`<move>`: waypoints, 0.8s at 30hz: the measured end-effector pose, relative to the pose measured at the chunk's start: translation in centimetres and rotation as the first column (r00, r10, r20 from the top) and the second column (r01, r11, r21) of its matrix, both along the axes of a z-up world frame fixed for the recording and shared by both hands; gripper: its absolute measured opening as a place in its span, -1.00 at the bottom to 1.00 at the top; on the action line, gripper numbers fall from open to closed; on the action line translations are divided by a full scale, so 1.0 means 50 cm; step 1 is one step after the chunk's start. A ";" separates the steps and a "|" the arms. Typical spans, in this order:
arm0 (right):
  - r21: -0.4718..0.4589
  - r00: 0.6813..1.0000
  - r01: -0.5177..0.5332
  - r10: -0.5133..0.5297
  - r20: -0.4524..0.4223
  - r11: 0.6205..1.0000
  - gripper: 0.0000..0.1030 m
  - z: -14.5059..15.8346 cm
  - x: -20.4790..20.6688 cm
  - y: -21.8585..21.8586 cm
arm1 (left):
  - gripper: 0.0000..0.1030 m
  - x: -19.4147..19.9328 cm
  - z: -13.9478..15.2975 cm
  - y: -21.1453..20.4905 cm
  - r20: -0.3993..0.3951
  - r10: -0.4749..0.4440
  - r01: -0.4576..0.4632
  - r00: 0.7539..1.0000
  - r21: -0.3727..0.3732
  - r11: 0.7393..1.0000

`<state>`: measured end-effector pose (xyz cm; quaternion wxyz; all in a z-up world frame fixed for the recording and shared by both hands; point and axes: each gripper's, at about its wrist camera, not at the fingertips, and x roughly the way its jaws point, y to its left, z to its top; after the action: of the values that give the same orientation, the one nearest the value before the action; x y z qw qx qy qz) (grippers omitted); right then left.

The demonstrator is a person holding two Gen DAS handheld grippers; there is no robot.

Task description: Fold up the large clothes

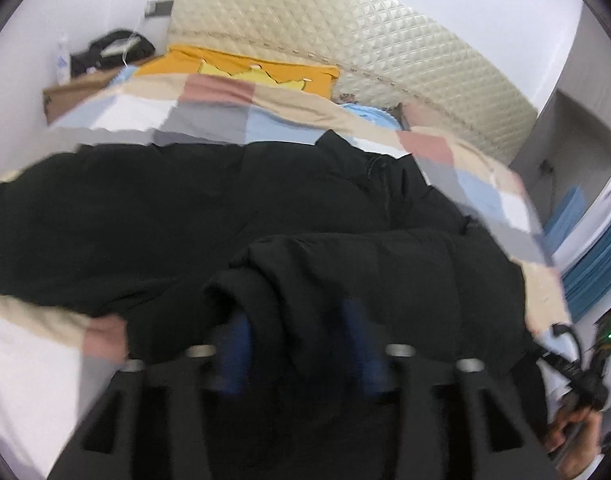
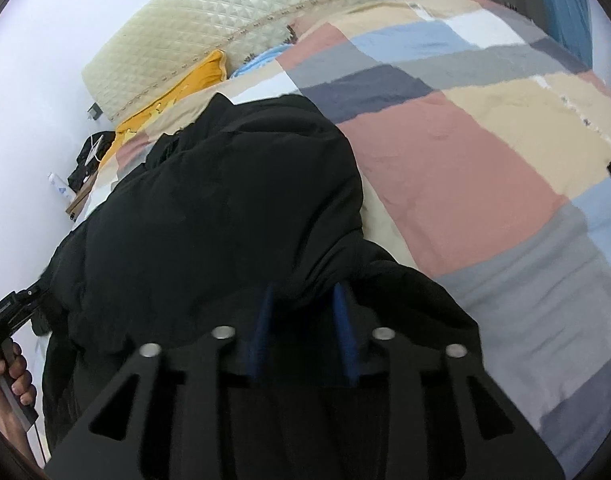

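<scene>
A large black padded coat (image 1: 209, 208) lies spread across a bed with a checked quilt (image 1: 209, 112). My left gripper (image 1: 297, 320) is shut on a bunched fold of the black coat, which drapes over its blue fingers (image 1: 235, 340). In the right wrist view the coat (image 2: 225, 200) is heaped up over the quilt (image 2: 465, 152). My right gripper (image 2: 301, 300) is shut on a thick fold of the coat between its blue fingers (image 2: 343, 320). Both fingertips are buried in cloth.
A cream quilted headboard (image 1: 345, 32) stands behind the bed. An orange pillow (image 1: 241, 68) lies by it. A wooden nightstand (image 1: 77, 88) holds a black bag and a bottle at far left. Blue curtains (image 1: 597, 256) hang at right. The other hand and handle (image 2: 9, 360) show at lower left.
</scene>
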<state>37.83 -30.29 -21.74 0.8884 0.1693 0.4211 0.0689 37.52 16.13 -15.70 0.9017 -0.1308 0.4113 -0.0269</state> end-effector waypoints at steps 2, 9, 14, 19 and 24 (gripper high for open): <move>-0.007 1.000 -0.006 0.006 0.019 1.000 -0.25 0.017 -0.019 0.007 | 0.23 -0.037 0.014 -0.010 0.023 0.006 -0.008 1.000 0.055 0.998; -0.051 0.991 -0.048 0.054 0.125 0.998 -0.25 0.084 -0.108 0.056 | 0.23 -0.152 0.077 -0.048 0.085 0.010 -0.016 0.996 0.068 0.998; -0.092 0.971 -0.068 0.087 0.221 0.993 -0.25 0.137 -0.197 0.068 | 0.23 -0.232 0.115 -0.084 0.132 -0.012 -0.004 0.991 0.118 0.993; -0.137 0.951 -0.064 0.102 0.292 0.988 -0.25 0.171 -0.265 0.068 | 0.23 -0.302 0.129 -0.106 0.153 -0.017 -0.005 0.988 0.138 0.990; -0.143 0.945 -0.075 0.116 0.305 0.987 -0.25 0.171 -0.318 0.077 | 0.23 -0.352 0.129 -0.123 0.167 -0.022 -0.006 0.986 0.167 0.986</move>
<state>21.92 -26.43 -13.20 0.9485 0.0774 0.2867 0.1105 19.94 9.97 -9.26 0.9408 -0.0502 0.3352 -0.0067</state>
